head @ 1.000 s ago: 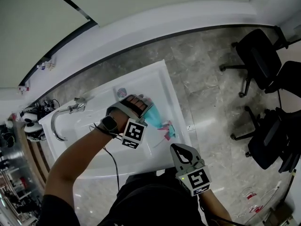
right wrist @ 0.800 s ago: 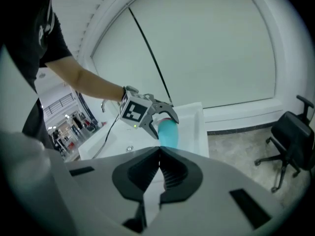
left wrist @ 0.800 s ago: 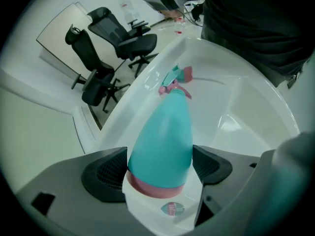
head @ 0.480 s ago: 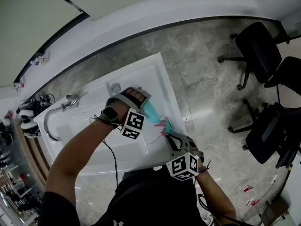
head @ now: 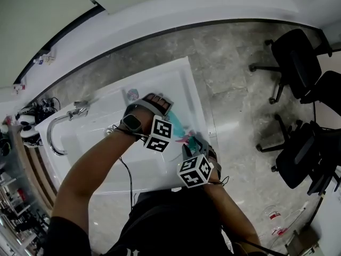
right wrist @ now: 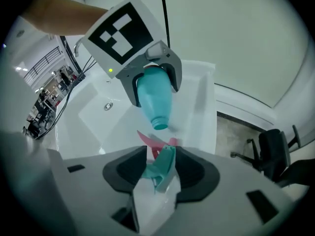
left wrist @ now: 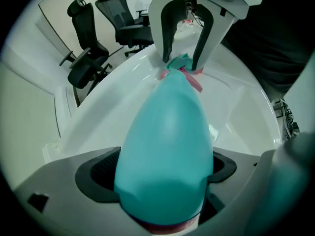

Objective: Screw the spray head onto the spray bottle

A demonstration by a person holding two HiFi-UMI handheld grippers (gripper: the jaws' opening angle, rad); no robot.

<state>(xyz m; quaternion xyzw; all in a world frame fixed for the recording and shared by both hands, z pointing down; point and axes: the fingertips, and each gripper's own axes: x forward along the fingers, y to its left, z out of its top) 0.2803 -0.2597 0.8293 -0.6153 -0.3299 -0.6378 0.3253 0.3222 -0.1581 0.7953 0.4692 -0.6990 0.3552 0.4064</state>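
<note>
- Spray bottle [right wrist: 153,101]: teal, smooth egg-shaped plastic. It hangs neck-down, clear of the white sink [right wrist: 93,122].
- L gripper [left wrist: 162,178]: jaws have just been opening wider, w/ the bottle's fat body between them. Pads sit on both flanks and the bottle is off the surface, so I read it as gripped.
- Handling, my guess: light, thin-walled and a bit squashy, and slick on that curve. I take it at the widest part w/ moderate squeeze; too hard and it dents or pops out.
- Spray head [right wrist: 163,167]: teal w/ pink trigger, at 6 o'clock from the bottle's open neck, on the sink's ledge.
- R gripper [left wrist: 180,63]: jaws have just been opening and straddle the head, w/ a gap on one side, so no grip yet.
- Head looks stiff but awkward. I'd grab the body or collar, not the trigger.
- Contents: bottle is opaque, so can't tell the fill. In the basin I see only the drain [right wrist: 108,105].
</note>
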